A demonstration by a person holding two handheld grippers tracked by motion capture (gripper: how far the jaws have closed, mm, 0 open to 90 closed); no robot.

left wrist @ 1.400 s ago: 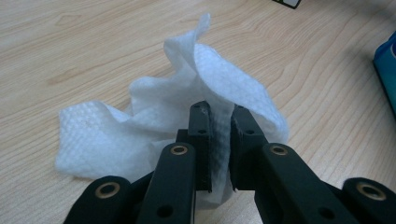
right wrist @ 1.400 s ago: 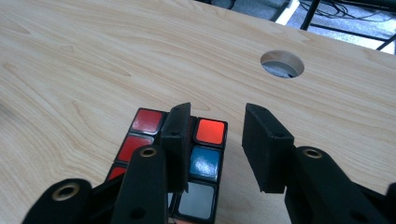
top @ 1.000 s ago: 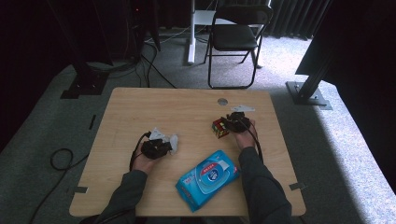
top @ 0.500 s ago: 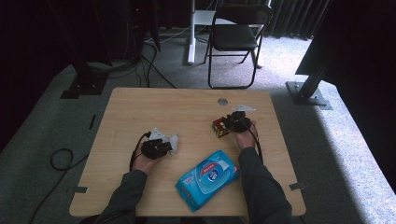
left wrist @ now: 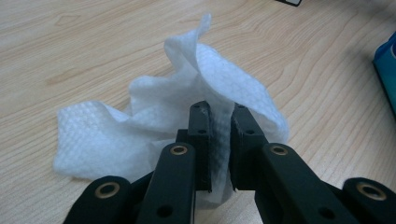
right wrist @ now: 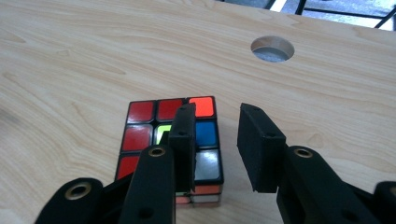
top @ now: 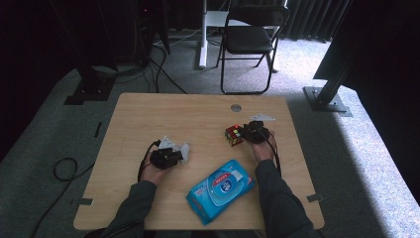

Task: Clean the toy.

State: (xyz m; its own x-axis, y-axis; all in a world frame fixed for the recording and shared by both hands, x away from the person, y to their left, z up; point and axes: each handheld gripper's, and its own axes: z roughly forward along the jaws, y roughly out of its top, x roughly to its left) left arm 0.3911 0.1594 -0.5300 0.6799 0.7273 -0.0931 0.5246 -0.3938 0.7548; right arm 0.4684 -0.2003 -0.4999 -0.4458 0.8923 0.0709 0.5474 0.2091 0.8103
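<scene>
1. High view: I have both grippers on the table (top: 148, 109). My left gripper (top: 174, 153) sits on the L side with a white wipe (top: 184, 150). My right gripper (top: 247, 134) is on the R side, right next to the puzzle cube (top: 234, 135). The blue wipe pack (top: 220, 187) lies near me, between my arms, so more wipes are easy to reach.
2. Left gripper view: the jaws are pinching the crumpled wipe (left wrist: 154, 116), w/ just a thin gap where the cloth sits. I think I hold it tight so it is ready to rub w/.
3. Right gripper view: the jaws stand apart and hold nothing. The cube (right wrist: 170, 140) is flat on the wood; one jaw is over it, the other beside it. A round hole (right wrist: 272, 49) is farther back.
</scene>
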